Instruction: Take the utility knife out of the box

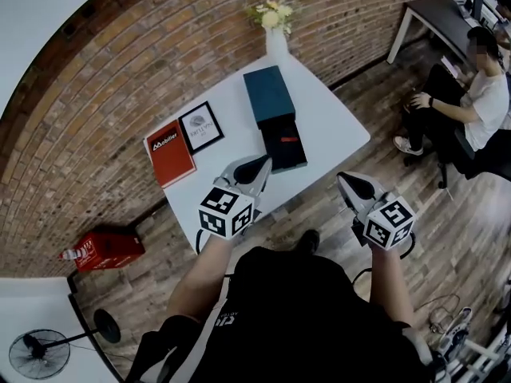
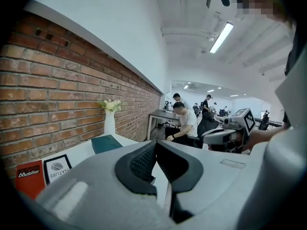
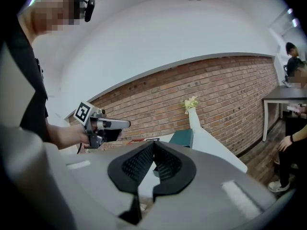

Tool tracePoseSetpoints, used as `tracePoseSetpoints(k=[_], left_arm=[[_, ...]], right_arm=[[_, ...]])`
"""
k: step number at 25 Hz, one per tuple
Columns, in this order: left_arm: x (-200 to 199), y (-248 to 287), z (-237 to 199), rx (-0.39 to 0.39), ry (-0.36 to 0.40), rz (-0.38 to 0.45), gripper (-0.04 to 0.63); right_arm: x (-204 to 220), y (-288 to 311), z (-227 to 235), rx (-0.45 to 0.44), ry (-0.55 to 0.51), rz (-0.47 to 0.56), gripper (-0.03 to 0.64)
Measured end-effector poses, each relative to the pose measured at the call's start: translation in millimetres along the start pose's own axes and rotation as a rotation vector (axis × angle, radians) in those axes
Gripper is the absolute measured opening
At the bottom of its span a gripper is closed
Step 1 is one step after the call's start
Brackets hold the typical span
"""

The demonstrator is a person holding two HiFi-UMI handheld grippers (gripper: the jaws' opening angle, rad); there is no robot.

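we find left tongs (image 1: 261,166) and right tongs (image 1: 349,183) closed, empty. knife (image 1: 287,140) appears to lie in the open box (image 1: 294,158) just ahead of the left tongs. we judge closed tips could shove the box across the worktop (image 1: 335,126).

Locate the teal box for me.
In the head view, the teal box lies on the white table, between the flower vase and a dark box.
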State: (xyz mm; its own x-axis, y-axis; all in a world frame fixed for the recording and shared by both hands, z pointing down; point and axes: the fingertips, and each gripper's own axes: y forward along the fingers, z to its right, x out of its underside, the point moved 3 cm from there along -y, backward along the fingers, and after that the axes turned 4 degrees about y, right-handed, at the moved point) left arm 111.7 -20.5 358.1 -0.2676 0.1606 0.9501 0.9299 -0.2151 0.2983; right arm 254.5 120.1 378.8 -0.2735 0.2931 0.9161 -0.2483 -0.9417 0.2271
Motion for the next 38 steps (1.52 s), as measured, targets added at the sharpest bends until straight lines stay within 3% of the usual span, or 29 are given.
tracePoseSetpoints(k=[6,14,20,28,38], left_arm=[[-2,22,-22,-0.038,-0.035,0.020,0.008],[-5,34,-82,-0.042,-0.097,0.051,0.008],[5,31,-120,-0.002,-0.140,0.050,0.008],[30,35,-145,-0.002,-0.206,0.034,0.008],[50,71,-161,-0.050,-0.252,-0.009,0.008]], right_arm=[[-2,32,24,-0.041,-0.008,-0.052,0.002],[-15,105,31,-0.077,-0.041,-0.154,0.002],[-14,169,26,-0.068,-0.095,-0.248,0.006],[15,206,24,-0.084,-0.207,-0.427,0.032],[69,251,66,-0.170,-0.355,-0.661,0.060]])
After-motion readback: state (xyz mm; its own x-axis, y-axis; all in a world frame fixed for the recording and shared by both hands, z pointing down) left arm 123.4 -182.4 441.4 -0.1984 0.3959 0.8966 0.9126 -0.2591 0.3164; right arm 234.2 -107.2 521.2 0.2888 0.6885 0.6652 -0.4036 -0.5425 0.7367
